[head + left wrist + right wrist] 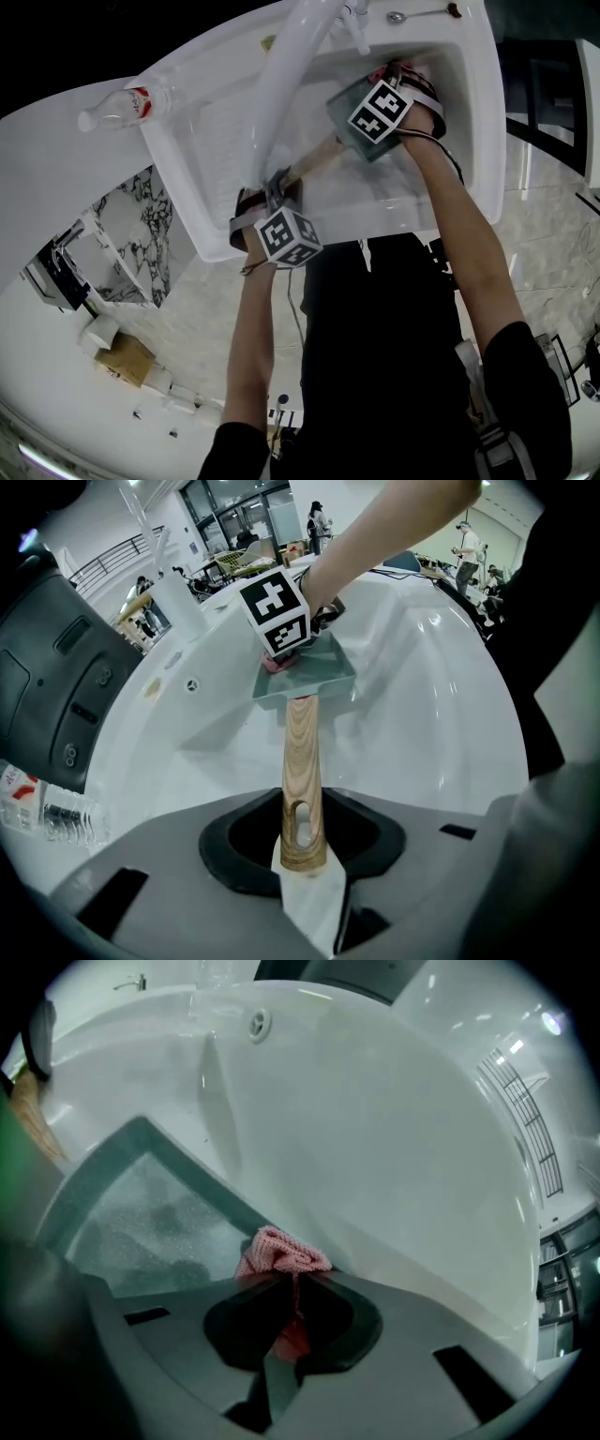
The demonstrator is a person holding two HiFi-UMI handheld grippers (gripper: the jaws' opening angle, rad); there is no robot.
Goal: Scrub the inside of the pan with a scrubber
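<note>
- The left tool [302, 855] is closed on the end of the pan's wooden handle [302, 761]. Its two jaws pinch the handle from either side, just by the hanging slot.
- The right tool [289, 1288] pinches a pink knitted scrubber [279, 1252]. A bunched wad of it sticks out past the jaw tips.
- The scrubber sits at the pan's near rim, over the inside corner. Whether it presses on the pan's surface cannot be told.
- The pan [141, 1213] is square and grey-green, and its speckled inside faces up. It lies in the basin of the white sink [469, 112] with the handle running back toward the left tool.
- In the head view both bare forearms reach from the person's black-sleeved body out over the sink.
- The left arm stops at the sink's near edge with its tool pointing steeply down.
- The right arm stretches farther, its wrist bent down over the pan.
- A white faucet [286, 84] arches across the basin between the two tools.
- A plastic bottle [122, 106] lies on its side on the white bench [56, 169], just beside the sink's left corner.
</note>
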